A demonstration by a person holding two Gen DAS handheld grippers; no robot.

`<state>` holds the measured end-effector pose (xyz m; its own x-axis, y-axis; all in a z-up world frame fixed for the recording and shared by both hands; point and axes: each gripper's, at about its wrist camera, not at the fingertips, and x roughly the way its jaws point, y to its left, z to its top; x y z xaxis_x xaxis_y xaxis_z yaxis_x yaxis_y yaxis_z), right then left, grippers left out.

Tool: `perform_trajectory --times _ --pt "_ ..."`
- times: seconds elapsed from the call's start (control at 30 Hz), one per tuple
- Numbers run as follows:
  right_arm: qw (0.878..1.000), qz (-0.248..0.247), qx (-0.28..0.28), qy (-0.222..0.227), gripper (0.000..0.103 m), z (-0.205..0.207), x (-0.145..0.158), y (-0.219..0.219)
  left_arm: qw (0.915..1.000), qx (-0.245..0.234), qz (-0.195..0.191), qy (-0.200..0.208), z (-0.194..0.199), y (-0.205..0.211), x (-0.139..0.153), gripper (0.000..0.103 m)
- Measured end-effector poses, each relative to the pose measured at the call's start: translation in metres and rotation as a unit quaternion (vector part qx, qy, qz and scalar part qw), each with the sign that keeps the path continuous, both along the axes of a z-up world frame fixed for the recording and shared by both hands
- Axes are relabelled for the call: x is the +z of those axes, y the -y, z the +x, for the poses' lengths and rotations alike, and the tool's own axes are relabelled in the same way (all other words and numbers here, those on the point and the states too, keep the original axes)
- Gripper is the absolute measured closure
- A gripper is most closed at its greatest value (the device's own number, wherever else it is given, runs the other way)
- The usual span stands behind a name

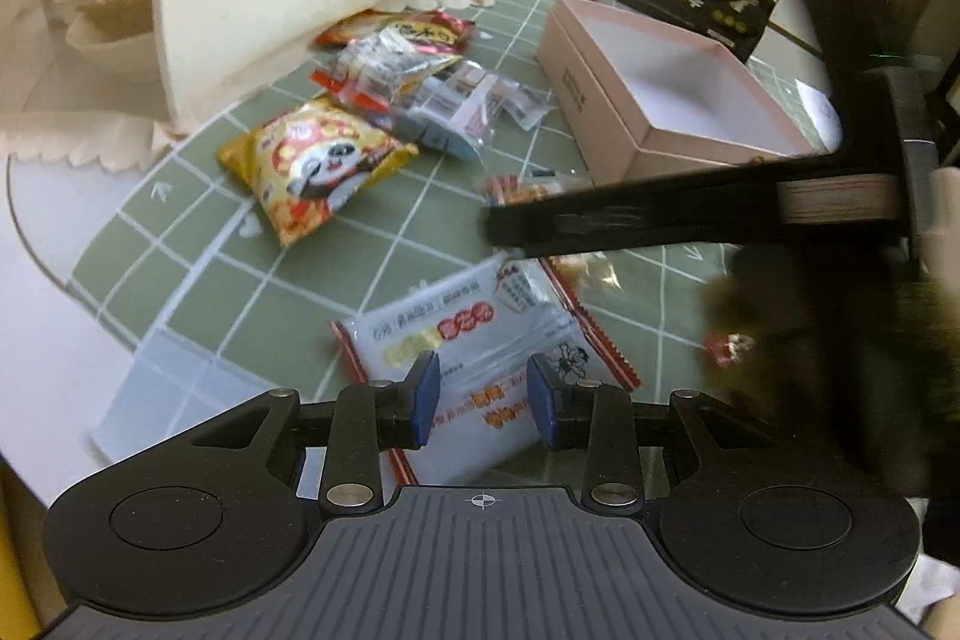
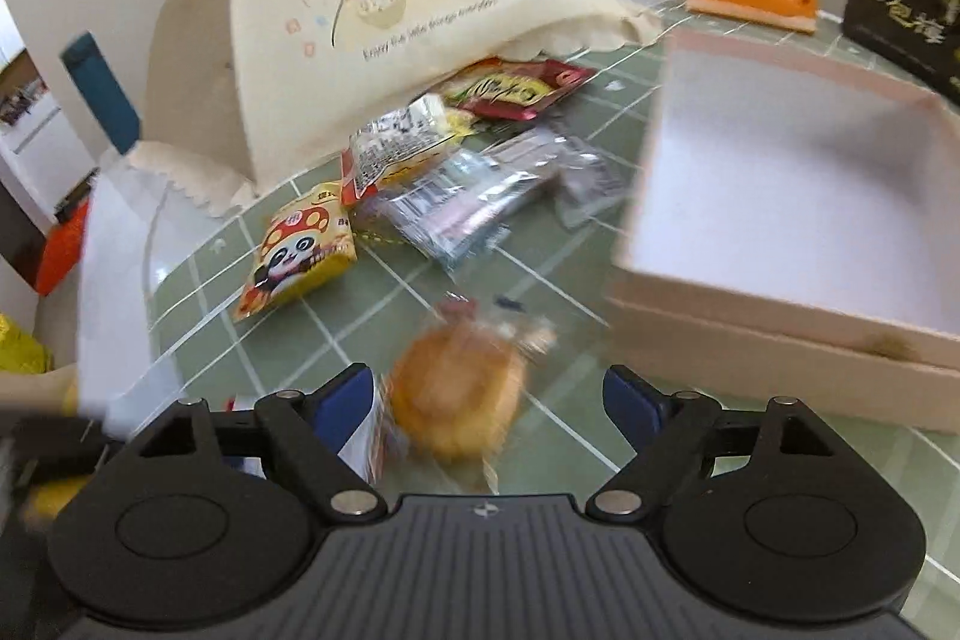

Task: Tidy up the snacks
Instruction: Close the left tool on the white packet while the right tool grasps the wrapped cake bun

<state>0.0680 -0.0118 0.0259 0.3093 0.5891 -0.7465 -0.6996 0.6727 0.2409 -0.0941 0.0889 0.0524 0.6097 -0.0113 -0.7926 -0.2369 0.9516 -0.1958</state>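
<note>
a round golden pastry (image 2: 457,388) in clear wrap lies on the green grid mat (image 2: 552,280), between the spread fingers of the right gripper (image 2: 487,400), touching neither. the left gripper (image 1: 482,400), fingers parted, hovers over a white snack packet (image 1: 474,340). the open pink box (image 2: 798,196) sits just beside.

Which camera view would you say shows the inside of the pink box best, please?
The right wrist view: the pink box sits close, its white floor open to the camera and bare. The left wrist view shows the pink box farther off, with its near corner hidden behind the right gripper.
</note>
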Motion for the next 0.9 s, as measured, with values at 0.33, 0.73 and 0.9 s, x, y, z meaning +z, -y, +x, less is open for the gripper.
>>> perform_trajectory --times 0.33,0.73,0.9 --pt "0.996 -0.048 0.069 0.042 0.048 -0.023 -0.009 0.024 0.9986 0.034 -0.03 -0.027 -0.02 0.008 -0.001 0.067" --pt "0.995 -0.076 -0.003 0.067 0.028 -0.014 -0.007 0.122 0.9988 -0.002 -0.046 0.015 0.013 0.037 0.007 0.062" --pt "0.995 -0.078 -0.015 0.061 0.026 -0.018 -0.012 0.14 0.9991 0.001 -0.039 0.016 0.026 0.024 0.008 0.062"
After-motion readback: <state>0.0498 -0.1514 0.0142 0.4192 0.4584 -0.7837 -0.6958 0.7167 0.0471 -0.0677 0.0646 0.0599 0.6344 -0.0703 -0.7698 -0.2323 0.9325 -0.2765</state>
